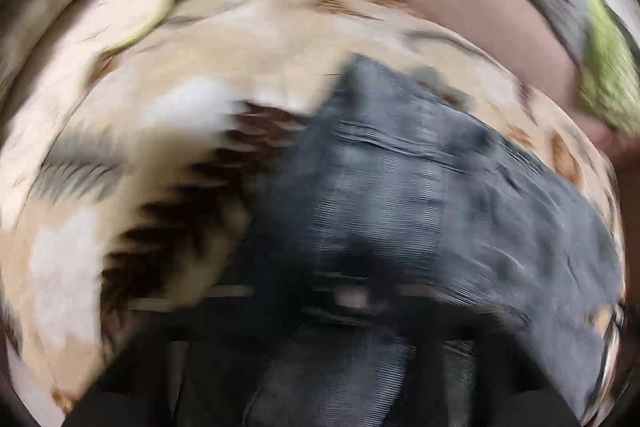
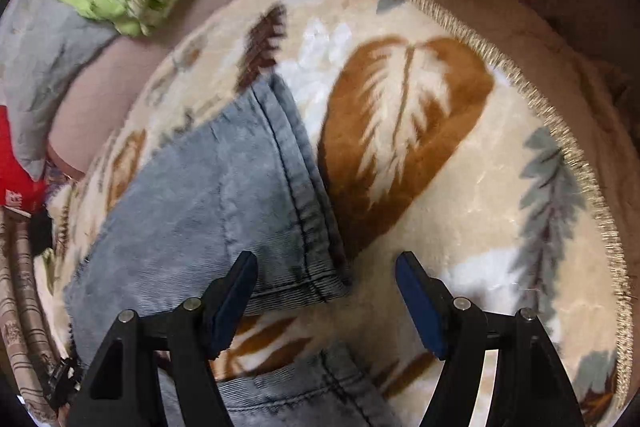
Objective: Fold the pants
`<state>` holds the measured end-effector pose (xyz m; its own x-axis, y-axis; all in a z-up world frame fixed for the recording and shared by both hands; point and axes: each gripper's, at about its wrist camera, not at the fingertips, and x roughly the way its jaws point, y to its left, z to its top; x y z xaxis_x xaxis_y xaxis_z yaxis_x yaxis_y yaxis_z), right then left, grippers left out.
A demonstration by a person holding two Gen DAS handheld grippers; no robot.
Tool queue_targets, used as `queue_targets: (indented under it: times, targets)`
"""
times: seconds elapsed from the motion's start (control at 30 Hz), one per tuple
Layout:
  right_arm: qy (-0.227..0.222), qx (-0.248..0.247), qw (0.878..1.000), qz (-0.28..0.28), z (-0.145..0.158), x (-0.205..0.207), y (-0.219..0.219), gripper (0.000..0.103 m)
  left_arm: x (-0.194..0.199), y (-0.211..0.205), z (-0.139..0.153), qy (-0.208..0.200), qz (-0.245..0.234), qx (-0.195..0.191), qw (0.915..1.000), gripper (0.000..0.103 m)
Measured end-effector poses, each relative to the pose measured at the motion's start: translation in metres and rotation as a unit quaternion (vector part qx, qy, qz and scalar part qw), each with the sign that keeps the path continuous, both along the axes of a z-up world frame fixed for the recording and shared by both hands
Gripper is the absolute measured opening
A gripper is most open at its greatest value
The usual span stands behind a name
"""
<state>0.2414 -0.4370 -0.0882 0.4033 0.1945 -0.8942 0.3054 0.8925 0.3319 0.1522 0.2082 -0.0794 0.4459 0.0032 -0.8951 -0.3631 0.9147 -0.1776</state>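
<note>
The grey denim pants (image 2: 208, 195) lie on a leaf-patterned blanket (image 2: 460, 211), one hemmed leg end just ahead of the right gripper (image 2: 326, 291), whose jaws stand apart over the hem corner and touch nothing. The left wrist view is badly smeared; the left gripper's fingers cannot be made out there, and I judge it drawn together, though whether on denim I cannot tell. Best to pinch both layers squarely at the hem before lifting, keeping blanket pile out.
</note>
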Motion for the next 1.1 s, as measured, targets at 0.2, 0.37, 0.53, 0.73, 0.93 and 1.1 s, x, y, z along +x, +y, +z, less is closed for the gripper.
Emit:
queue_targets:
  times: [0.2, 0.37, 0.53, 0.73, 0.93, 1.1]
  targets:
    - [0.006, -0.094, 0.994, 0.060, 0.020, 0.010, 0.026, 0.015, 0.003, 0.000, 0.027, -0.030, 0.045, 0.088, 0.9947, 0.000]
    - [-0.007, -0.129, 0.990, 0.061, 0.022, -0.001, 0.027, 0.022, -0.002, 0.030, 0.015, -0.007, 0.087, 0.062, 0.9942, 0.000]
    - [-0.015, -0.055, 0.998, 0.017, 0.017, -0.010, 0.002, 0.078, -0.006, 0.010, 0.009, -0.008, 0.059, 0.019, 0.9981, 0.070]
    - [-0.034, -0.049, 0.998, 0.033, 0.023, -0.012, 0.008, 0.079, 0.015, -0.013, -0.007, -0.003, 0.014, -0.011, 0.9998, 0.078]
    - [-0.009, -0.110, 0.991, 0.076, 0.010, -0.011, 0.028, 0.024, 0.017, -0.027, 0.011, -0.012, -0.017, 0.040, 0.9990, 0.025]
    - [-0.019, -0.171, 0.981, 0.092, 0.023, -0.019, 0.029, 0.021, 0.023, -0.023, 0.003, 0.011, -0.028, 0.061, 0.9977, 0.030]
